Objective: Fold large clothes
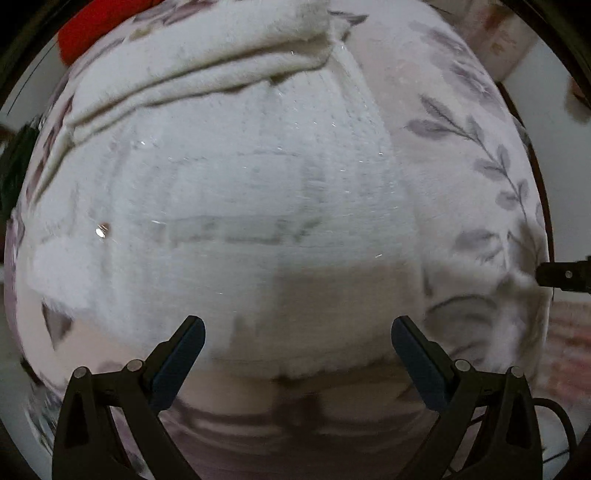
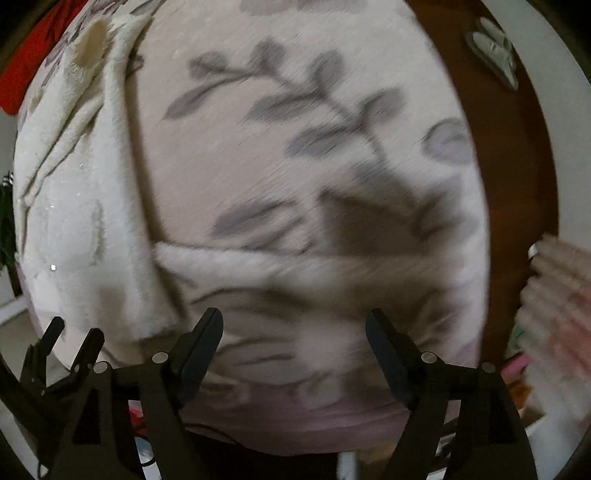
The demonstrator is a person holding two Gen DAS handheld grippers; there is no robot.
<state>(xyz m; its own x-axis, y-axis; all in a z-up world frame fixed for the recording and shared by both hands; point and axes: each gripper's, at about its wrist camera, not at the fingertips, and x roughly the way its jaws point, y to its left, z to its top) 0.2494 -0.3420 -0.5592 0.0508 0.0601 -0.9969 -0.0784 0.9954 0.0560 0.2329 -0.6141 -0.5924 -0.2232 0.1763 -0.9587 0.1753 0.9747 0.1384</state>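
A white fuzzy knit sweater (image 1: 240, 192) lies spread on a pale pink bedspread with grey leaf print (image 1: 472, 155). One sleeve is folded across its far part (image 1: 207, 62). My left gripper (image 1: 297, 328) is open and empty, just above the sweater's near hem. In the right wrist view the sweater (image 2: 85, 221) lies at the left, with a sleeve (image 2: 221, 262) stretching right over the bedspread (image 2: 295, 110). My right gripper (image 2: 293, 325) is open and empty above the bedspread, right of the sweater. The left gripper's fingers (image 2: 55, 332) show at the lower left.
A brown wooden bed frame (image 2: 517, 155) runs along the right side. A red item (image 1: 96, 26) lies at the far left of the bed. A pink striped cloth (image 2: 554, 302) sits past the bed's right edge. The right gripper's tip (image 1: 565, 275) shows at the right.
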